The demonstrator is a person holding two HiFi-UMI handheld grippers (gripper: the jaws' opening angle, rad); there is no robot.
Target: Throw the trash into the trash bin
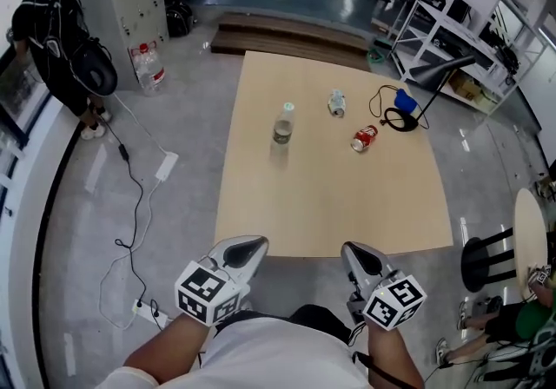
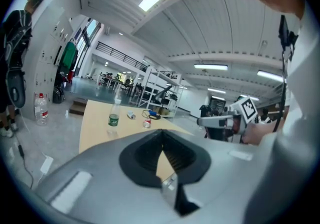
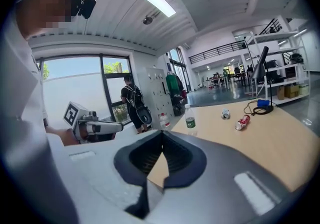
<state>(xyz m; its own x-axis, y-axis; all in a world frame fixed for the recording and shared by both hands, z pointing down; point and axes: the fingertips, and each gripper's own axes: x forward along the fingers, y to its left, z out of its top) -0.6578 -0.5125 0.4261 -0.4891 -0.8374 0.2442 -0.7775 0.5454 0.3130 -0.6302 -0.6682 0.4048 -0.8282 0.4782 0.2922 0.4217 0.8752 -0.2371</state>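
On the light wooden table (image 1: pixel 330 205) an upright clear bottle with a green label (image 1: pixel 282 124) stands left of centre. A crushed clear bottle (image 1: pixel 337 102) lies farther back, and a red can (image 1: pixel 364 138) lies on its side to the right. My left gripper (image 1: pixel 246 250) and right gripper (image 1: pixel 358 255) hover side by side at the table's near edge, both shut and empty, well short of the trash. The left gripper view shows the bottle (image 2: pixel 113 119) and the can (image 2: pixel 146 123) beyond the closed jaws. In the right gripper view the bottle (image 3: pixel 190 119) and the can (image 3: pixel 243 122) are also far off.
A black cable with a blue block (image 1: pixel 401 109) and a desk lamp (image 1: pixel 439 75) sit at the table's far right. A person with a backpack (image 1: pixel 52 31) stands at the left by a floor water jug (image 1: pixel 149 66). Cords (image 1: pixel 130 205) cross the floor; a black stool (image 1: pixel 486 257) stands right.
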